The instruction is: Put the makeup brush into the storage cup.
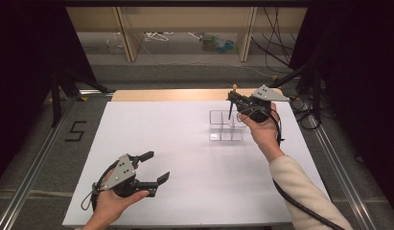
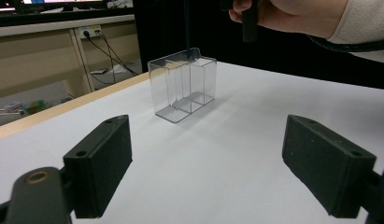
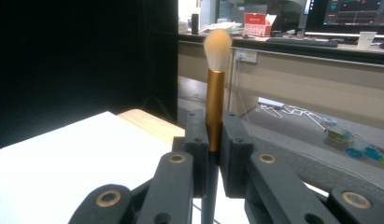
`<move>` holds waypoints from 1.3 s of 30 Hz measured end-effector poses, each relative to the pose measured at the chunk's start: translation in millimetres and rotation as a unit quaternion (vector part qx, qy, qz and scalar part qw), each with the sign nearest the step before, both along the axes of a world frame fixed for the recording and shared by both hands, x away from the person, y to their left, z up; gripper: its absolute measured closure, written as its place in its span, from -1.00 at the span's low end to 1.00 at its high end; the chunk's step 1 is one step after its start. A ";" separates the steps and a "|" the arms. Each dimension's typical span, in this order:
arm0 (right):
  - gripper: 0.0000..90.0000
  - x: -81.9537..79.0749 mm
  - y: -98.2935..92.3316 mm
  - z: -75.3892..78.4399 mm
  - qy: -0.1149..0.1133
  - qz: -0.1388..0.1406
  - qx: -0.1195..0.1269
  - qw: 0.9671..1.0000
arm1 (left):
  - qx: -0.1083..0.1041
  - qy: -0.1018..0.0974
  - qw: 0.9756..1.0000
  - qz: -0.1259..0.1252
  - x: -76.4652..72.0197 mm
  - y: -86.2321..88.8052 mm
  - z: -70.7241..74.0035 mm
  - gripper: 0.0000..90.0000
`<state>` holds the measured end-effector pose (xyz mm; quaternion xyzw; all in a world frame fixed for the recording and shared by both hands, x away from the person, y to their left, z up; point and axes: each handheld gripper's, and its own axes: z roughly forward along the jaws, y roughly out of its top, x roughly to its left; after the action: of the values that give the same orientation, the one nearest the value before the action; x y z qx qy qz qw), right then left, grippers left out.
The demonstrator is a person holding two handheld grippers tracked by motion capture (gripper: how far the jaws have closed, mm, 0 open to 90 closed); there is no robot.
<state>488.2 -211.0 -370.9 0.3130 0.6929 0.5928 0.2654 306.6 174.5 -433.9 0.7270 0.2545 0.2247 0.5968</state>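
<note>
Between the black pads of our right tool point(image 3: 213, 156) we've got a makeup brush point(image 3: 215, 93) clamped tight at its gold collar, bristles up, dark handle pointing down. We see it hanging over the clear plastic organizer point(image 1: 225, 125) at the far right of the white tabletop point(image 1: 185, 163), handle tip right at the rim of the box; whether it's inside a compartment, we can't tell. Down at the near left, our left tool point(image 1: 155, 168) hovers spread wide, nothing in it, well apart from the organizer.
</note>
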 end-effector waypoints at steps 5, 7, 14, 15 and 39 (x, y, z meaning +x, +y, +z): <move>0.86 2.5 0.1 -1.7 -0.014 -0.003 -0.005 1.000 | 0.000 0.000 1.000 0.000 0.0 0.1 0.0 -0.65; 0.86 2.8 0.2 -2.1 -0.012 0.000 -0.005 1.000 | 0.000 0.000 1.000 0.000 0.0 0.1 0.0 -0.65; 0.86 2.4 0.4 -3.5 -0.007 0.000 -0.009 1.000 | 0.000 0.000 1.000 0.000 0.0 0.1 0.0 -0.65; 0.86 2.3 0.5 -3.7 -0.006 0.000 -0.009 1.000 | 0.000 0.000 1.000 0.000 0.0 0.1 0.0 -0.65; 0.86 3.9 2.4 -9.4 0.000 0.002 -0.012 1.000 | 0.001 -0.001 1.000 -0.001 -0.1 0.1 0.0 -0.65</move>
<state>492.1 -208.6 -380.4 0.3082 0.7008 0.5847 0.2683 306.5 174.6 -433.9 0.7277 0.2535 0.2250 0.5963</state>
